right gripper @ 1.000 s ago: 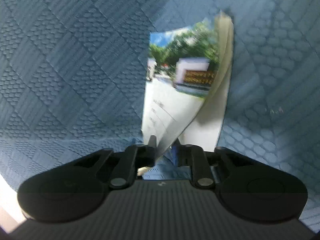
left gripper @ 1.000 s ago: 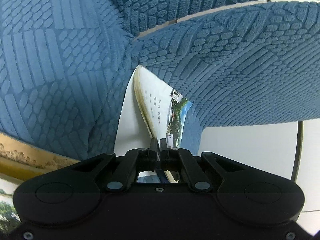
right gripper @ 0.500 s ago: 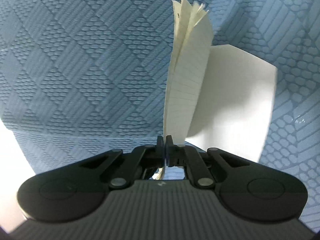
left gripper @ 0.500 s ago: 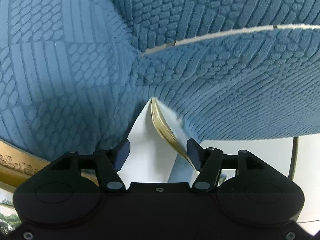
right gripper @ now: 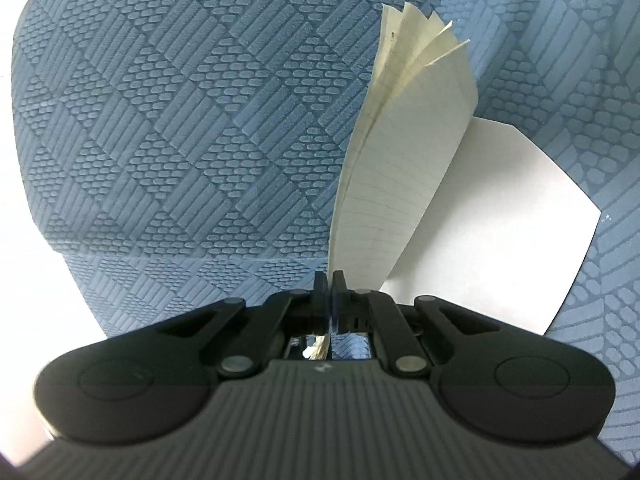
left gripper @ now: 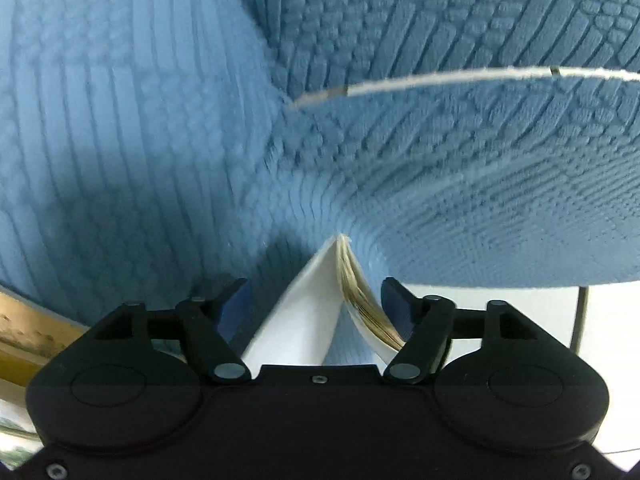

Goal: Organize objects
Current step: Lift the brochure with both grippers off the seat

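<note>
Right wrist view: a notebook [right gripper: 404,176] was pinched by the right hand-held gripper [right gripper: 330,284].

Its lined pages were fanned upward over blue textured upholstery [right gripper: 160,120], the white cover spread to the right. The left hand-held gripper [left gripper: 316,300] had just been opened; its jaws stood spread, the notebook [left gripper: 320,304] between them, the right finger [left gripper: 396,300] just beside the pages.
</note>
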The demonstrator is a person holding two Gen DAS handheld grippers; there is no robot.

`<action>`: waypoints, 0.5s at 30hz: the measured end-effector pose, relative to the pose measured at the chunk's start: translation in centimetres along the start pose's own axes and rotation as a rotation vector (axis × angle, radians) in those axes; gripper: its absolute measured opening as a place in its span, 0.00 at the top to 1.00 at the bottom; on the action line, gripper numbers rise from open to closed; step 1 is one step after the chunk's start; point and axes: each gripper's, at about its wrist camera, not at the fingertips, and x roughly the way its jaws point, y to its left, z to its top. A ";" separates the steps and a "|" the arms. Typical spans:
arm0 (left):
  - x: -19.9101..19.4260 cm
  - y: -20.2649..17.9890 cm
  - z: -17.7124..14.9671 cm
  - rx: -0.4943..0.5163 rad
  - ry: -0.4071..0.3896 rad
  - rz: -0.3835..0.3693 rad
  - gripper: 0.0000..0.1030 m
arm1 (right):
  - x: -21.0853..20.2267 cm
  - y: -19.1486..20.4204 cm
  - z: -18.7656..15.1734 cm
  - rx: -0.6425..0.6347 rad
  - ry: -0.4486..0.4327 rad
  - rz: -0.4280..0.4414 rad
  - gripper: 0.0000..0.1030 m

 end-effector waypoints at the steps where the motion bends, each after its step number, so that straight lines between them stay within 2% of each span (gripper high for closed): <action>1: 0.2 0.1 -0.1 -0.013 0.014 -0.018 0.46 | 0.0 -0.1 -0.1 0.001 0.000 -0.008 0.96; 2: 0.4 0.2 -0.2 -0.031 0.029 -0.035 0.53 | 0.0 -0.2 -0.1 0.003 0.001 -0.019 0.96; 3: 0.5 0.3 -0.2 -0.048 0.041 -0.045 0.65 | 0.0 -0.4 -0.1 0.008 0.001 -0.029 0.96; 6: 0.6 0.3 -0.5 -0.068 0.073 -0.054 0.86 | -0.1 -0.8 -0.2 0.013 0.004 -0.059 0.95; 11: 0.8 -1.1 -1.5 -0.008 0.054 -0.023 0.97 | -0.9 -1.5 -0.4 0.038 -0.020 -0.108 0.91; 13: 0.9 -1.9 -2.0 0.006 0.053 -0.026 0.99 | -1.3 -1.7 -0.5 0.067 -0.017 -0.136 0.85; 14: 0.9 -2.2 -2.2 0.016 0.055 -0.027 0.99 | -1.8 -1.8 -0.6 0.079 -0.013 -0.159 0.78; 15: 0.9 -2.6 -2.4 0.029 0.056 -0.026 0.99 | -2.1 -1.8 -0.7 0.087 -0.007 -0.181 0.64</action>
